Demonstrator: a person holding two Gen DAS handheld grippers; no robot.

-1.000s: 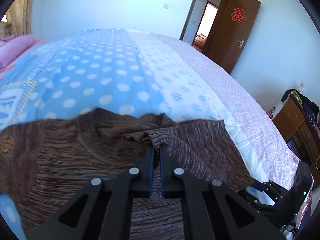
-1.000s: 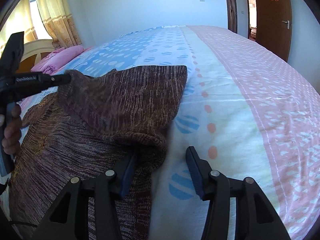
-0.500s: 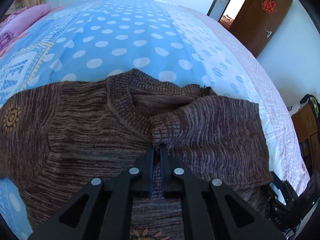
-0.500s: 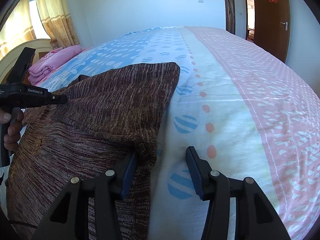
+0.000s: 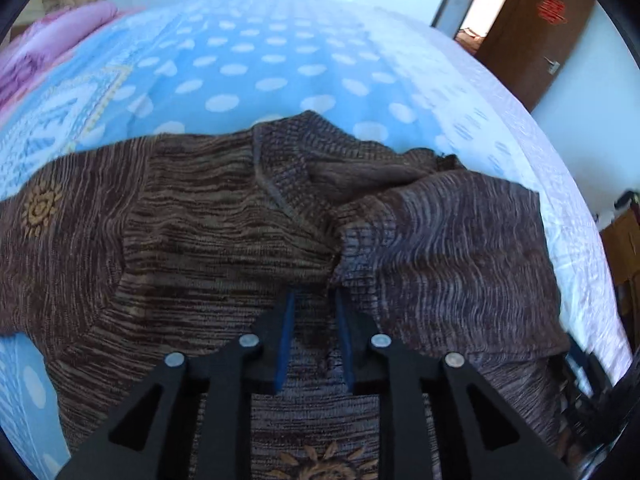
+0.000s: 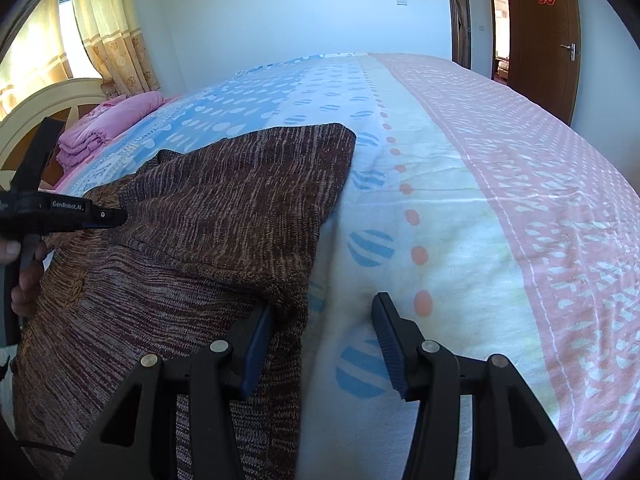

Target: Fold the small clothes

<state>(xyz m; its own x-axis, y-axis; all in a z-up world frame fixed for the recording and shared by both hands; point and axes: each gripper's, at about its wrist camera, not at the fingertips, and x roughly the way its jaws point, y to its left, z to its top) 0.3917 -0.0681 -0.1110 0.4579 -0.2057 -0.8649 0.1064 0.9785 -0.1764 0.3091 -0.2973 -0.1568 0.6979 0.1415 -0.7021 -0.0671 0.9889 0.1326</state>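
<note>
A small brown knit sweater (image 5: pixel 208 224) with orange sun motifs lies on the bed, its right sleeve (image 5: pixel 452 248) folded over the body toward the collar. My left gripper (image 5: pixel 313 300) is over the sweater's middle, jaws slightly apart, the sleeve cuff just ahead of its tips. In the right wrist view the sweater (image 6: pixel 224 216) fills the left side. My right gripper (image 6: pixel 322 312) is open at the sweater's right edge, its left finger (image 6: pixel 256 344) against the knit. The left gripper (image 6: pixel 100 216) shows there too, low over the sweater.
The bed (image 6: pixel 460 200) has a blue polka-dot cover with pink stripes at the right. Folded pink bedding (image 6: pixel 116 120) lies by the headboard. A brown door (image 6: pixel 540 36) stands open at the back. A wooden dresser (image 5: pixel 624 240) stands past the bed's right edge.
My left gripper lowered the folded sleeve onto the sweater body and has opened slightly, letting the cuff go. My right gripper stayed open at the sweater's edge.
</note>
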